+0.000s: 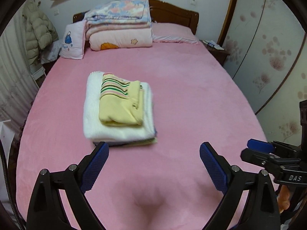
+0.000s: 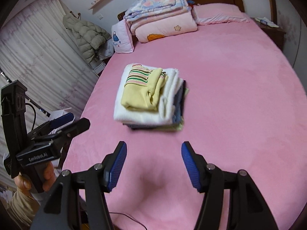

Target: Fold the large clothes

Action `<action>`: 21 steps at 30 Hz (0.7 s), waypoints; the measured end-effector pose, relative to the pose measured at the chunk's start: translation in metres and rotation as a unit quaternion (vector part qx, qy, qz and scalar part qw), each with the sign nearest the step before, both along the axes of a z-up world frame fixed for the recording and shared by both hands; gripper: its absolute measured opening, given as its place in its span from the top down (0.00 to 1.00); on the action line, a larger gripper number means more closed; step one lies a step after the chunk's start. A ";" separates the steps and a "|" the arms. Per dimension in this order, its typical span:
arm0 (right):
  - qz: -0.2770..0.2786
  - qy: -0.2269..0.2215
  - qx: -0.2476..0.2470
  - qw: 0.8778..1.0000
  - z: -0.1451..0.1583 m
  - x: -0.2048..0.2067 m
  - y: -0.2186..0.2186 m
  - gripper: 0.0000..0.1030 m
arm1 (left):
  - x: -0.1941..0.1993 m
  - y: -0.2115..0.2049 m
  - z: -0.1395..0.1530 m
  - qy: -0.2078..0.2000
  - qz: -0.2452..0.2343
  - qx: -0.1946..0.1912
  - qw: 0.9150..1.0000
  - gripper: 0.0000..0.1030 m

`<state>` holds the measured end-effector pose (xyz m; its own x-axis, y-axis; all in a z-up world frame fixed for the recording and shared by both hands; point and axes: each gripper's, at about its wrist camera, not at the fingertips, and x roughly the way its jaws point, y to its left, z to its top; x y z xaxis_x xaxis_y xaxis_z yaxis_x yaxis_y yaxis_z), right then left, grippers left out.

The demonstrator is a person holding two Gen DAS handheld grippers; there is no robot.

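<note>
Both sets of fingers are spread apart and hold nothing. On the left gripper (image 1: 153,153), the blue-padded fingers (image 1: 96,164) hang over bare pink bedsheet (image 1: 191,95) near the foot of the bed, with the stack of folded clothes (image 1: 119,111) just beyond their tips and apart from them. The right gripper (image 2: 153,153) hangs the same way, its fingers (image 2: 189,164) wide and empty above the sheet, the stack ahead and slightly to its left.

The stack lies flat on the middle of the bed. A yellow sweater (image 1: 120,103) with green, pink and brown stripes sits folded on top, resting on a folded white fleece garment (image 1: 92,115). Beneath that, the edges of darker and pale green pieces (image 2: 178,111) show at the near and right sides of the pile.

Each view catches the other gripper at its edge; a hand (image 2: 21,182) in a beige sleeve grips the left one's handle.

At the head of the bed sit folded quilts (image 1: 119,26), a small white cushion (image 1: 73,42) leaning beside them, and a pink pillow (image 1: 172,32). A padded beige coat (image 1: 38,30) hangs on the wall at the left of the bed, next to curtains (image 2: 38,48).
</note>
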<state>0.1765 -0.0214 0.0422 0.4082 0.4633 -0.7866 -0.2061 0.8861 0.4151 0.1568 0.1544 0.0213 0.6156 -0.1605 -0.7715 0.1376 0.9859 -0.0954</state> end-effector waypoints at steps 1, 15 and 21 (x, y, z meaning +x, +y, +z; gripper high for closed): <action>0.004 -0.006 0.000 1.000 0.010 -0.018 -0.010 0.42 | -0.014 -0.007 0.006 -0.002 0.001 -0.002 1.000 0.08; -0.034 -0.064 -0.069 0.995 0.050 -0.173 -0.092 0.42 | -0.179 -0.104 0.011 -0.025 0.042 -0.003 0.999 0.07; -0.071 -0.094 -0.096 0.988 0.040 -0.206 -0.101 0.42 | -0.208 -0.130 -0.005 -0.028 0.061 0.010 0.998 0.07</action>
<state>-0.0297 -0.1226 0.0820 0.6053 0.2409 -0.7586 -0.1318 0.9703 0.2030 -0.0508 0.0247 0.0165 0.6712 -0.0668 -0.7382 0.0215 0.9973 -0.0708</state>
